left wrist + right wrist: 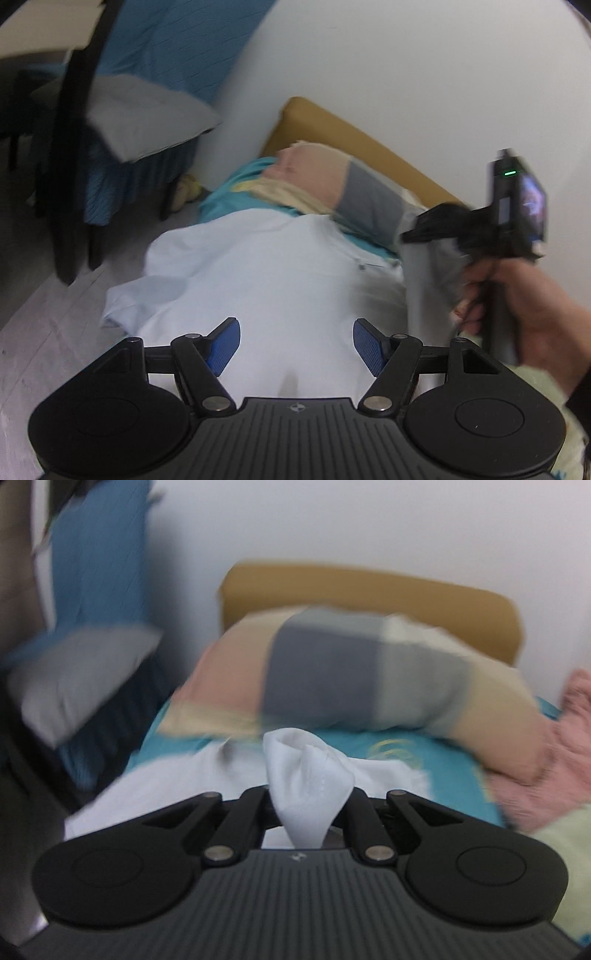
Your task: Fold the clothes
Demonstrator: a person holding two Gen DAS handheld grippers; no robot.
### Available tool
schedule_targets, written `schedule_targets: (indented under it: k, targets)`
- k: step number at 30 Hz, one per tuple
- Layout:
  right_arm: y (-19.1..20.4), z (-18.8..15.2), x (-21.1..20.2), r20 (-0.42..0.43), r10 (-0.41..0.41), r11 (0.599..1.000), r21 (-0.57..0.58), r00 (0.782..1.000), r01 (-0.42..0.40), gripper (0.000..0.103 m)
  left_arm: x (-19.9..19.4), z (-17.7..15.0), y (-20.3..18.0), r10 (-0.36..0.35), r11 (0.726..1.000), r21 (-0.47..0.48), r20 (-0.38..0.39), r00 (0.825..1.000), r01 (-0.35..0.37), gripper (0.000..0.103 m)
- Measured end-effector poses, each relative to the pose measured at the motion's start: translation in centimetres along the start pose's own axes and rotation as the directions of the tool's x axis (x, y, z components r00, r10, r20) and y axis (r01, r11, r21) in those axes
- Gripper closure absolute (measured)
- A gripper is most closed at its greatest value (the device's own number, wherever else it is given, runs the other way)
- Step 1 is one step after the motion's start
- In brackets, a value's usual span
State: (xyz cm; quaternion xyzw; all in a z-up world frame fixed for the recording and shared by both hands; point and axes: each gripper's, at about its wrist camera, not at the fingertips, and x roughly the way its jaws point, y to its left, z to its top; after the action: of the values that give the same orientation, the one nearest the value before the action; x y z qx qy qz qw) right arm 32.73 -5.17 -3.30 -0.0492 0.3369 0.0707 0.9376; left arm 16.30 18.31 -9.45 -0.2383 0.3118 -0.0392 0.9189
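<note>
A pale white T-shirt (258, 273) lies spread on the bed's teal sheet (436, 775). My left gripper (296, 325) hovers open over the shirt's near part, with both blue pads (225, 343) clear of the cloth. In the left wrist view a hand (532, 314) holds my right gripper (417, 230) at the shirt's right side, with cloth hanging from it. The right wrist view shows that gripper (308, 794) shut on a bunched fold of the shirt (306, 771), raised above the rest of the shirt (166, 790). The bunch hides its fingertips.
A colour-block pillow (332, 679) lies against the brown headboard (369, 587) at the far end of the bed. A pink blanket (554, 753) is heaped at the right. Left of the bed stands a dark chair with a grey cushion (147, 118) and blue cloth. A white wall is behind.
</note>
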Motion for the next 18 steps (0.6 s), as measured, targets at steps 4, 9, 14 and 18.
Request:
schedule_targets:
  k: [4, 9, 14, 18]
  targets:
    - [4.4, -2.8, 5.2, -0.092, 0.015, 0.999, -0.050, 0.996, -0.019, 0.093, 2.3, -0.5, 2.1, 0.029, 0.998, -0.051, -0.042, 0.999, -0.031, 0.034]
    - [4.2, -5.0, 7.3, -0.094, 0.079, 0.997, -0.019, 0.992, -0.081, 0.080, 4.8, -1.3, 3.1, 0.040, 0.997, -0.063, -0.086, 0.995, -0.046, 0.034]
    - [2.2, -5.8, 4.0, -0.033, 0.221, 0.973, 0.083, 0.975, -0.218, 0.018, 5.6, -1.8, 2.6, 0.054, 0.998, -0.020, -0.106, 0.993, -0.056, 0.032]
    - [-0.3, -6.3, -2.5, 0.018, 0.248, 0.957, 0.152, 0.969, -0.248, 0.017, 4.7, -2.2, 1.5, 0.059, 0.998, 0.026, -0.099, 0.993, -0.057, 0.032]
